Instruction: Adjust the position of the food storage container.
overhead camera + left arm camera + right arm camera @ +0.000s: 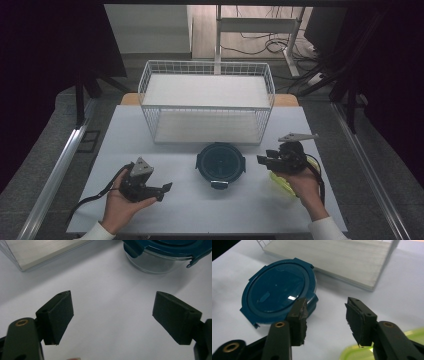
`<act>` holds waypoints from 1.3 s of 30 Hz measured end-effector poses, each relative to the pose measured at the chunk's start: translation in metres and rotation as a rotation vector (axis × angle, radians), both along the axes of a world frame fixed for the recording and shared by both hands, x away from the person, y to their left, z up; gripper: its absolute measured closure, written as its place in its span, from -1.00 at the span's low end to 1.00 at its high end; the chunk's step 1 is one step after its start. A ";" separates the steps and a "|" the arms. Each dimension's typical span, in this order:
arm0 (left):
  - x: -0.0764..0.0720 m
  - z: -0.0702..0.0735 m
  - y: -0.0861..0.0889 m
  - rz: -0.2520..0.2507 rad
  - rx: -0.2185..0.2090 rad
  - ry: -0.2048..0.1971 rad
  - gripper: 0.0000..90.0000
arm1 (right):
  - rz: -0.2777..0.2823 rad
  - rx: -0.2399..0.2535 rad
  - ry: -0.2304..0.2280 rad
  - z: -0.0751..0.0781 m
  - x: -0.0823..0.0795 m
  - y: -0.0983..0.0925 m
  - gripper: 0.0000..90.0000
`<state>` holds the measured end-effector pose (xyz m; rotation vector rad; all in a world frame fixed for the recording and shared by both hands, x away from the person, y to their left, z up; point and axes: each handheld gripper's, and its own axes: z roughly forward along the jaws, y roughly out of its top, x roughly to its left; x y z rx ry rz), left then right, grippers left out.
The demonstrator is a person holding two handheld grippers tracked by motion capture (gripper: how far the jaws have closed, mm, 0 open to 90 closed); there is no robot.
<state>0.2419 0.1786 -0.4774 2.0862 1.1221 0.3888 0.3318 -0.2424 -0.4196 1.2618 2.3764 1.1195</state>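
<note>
1. So, the round glass container with the dark blue clip-on lid sits mid-table in front of the white wire basket, lid on, untouched.
2. My right gripper hovers beside it, jaws half apart and empty, over a yellow-green lid.
3. My left gripper waits wide open; any grasp is not yet made.

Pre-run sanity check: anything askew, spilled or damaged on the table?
One oddity: on the right gripper, the pads look frayed and chipped at their edges. Otherwise nothing stands out: the blue-lidded container sits upright with its lid on, the wire basket stands square, and nothing is spilled on the table.
</note>
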 end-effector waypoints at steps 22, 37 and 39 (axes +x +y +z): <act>-0.001 -0.001 0.000 -0.011 0.013 0.003 -0.63 | 0.061 -0.186 0.073 -0.022 0.066 0.058 0.97; -0.001 -0.002 0.000 -0.018 0.033 0.005 -0.63 | 0.113 -0.250 0.105 -0.050 0.084 0.081 0.98; -0.001 -0.003 0.000 -0.019 0.032 0.006 -0.63 | 0.113 -0.261 0.099 -0.049 0.083 0.082 0.98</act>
